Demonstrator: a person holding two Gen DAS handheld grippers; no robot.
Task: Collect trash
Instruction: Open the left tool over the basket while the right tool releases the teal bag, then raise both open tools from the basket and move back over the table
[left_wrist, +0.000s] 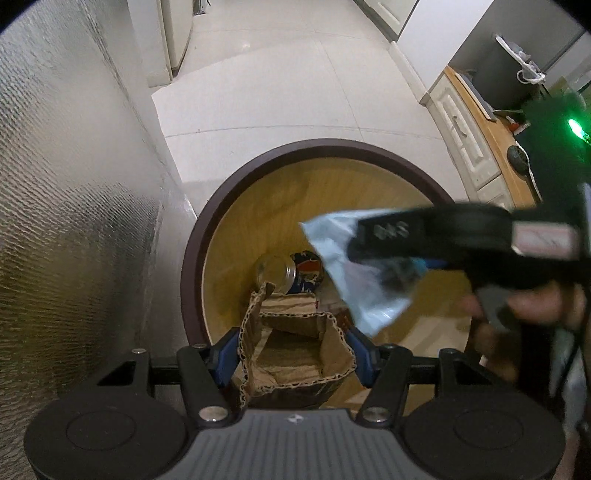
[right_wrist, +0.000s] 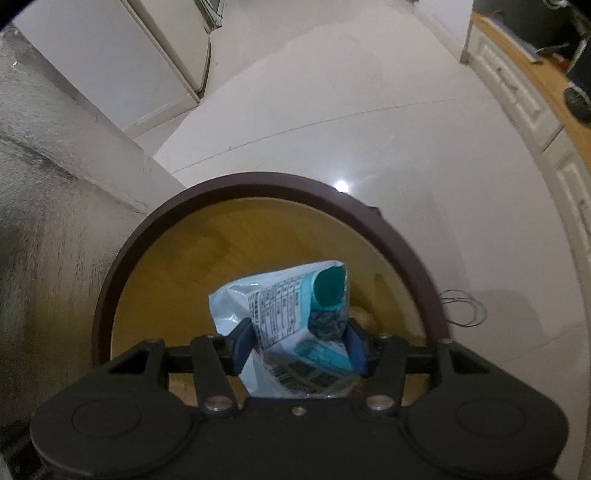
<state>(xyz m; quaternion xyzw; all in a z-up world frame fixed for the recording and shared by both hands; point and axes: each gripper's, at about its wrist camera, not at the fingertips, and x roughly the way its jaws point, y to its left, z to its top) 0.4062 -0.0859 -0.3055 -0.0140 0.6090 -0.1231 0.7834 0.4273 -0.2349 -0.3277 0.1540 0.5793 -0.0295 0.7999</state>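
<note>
L gripper (left_wrist: 291, 354) clamped on cardboard (left_wrist: 295, 354) | R gripper (right_wrist: 299, 345) clamped on wrapper (right_wrist: 288, 325) | both over bin (left_wrist: 192, 258), can (left_wrist: 291, 275) below fingers | risk: simultaneous release, cardboard catching rim, light wrapper drifting outside.

Print on the pale blue wrapper (right_wrist: 291, 325) is too small to read

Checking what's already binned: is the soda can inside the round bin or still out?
Inside. The crushed blue soda can lies on its side at the bottom of the round brown-rimmed bin, behind the torn cardboard piece.
</note>
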